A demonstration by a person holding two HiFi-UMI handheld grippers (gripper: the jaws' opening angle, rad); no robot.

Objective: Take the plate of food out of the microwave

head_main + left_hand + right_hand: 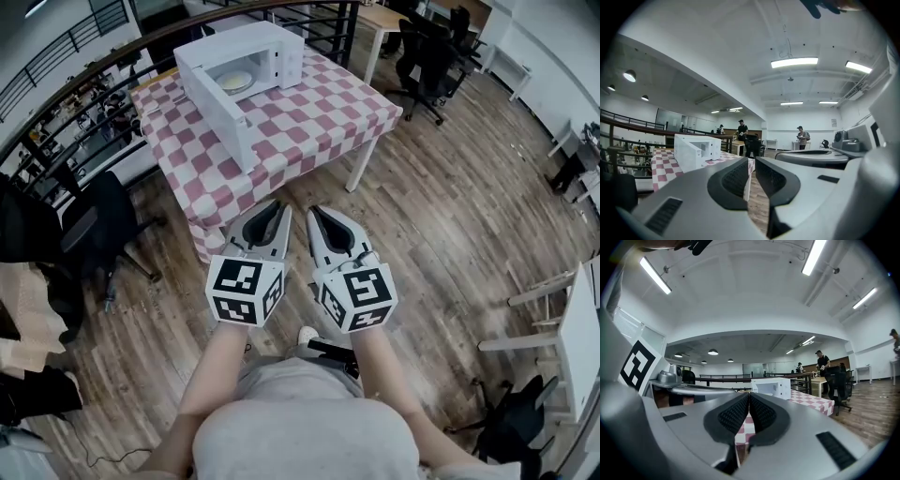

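A white microwave (246, 70) stands on a table with a red-and-white checked cloth (319, 117) at the top of the head view, its door (217, 111) swung open toward me. Inside it lies a pale plate of food (234, 82). My left gripper (283, 207) and right gripper (313, 211) are side by side over the wooden floor, well short of the table, both pointing at it with jaws together and nothing in them. The left gripper view shows the microwave (696, 151) far off past the left gripper (752, 159). The right gripper view has the microwave (771, 387) beyond the right gripper (749, 394).
A black office chair (94, 225) stands left of the table and more chairs (427, 56) at the back right. A railing (75, 56) runs behind the table. A white table (581, 328) is at the right edge. People (741, 129) stand far across the room.
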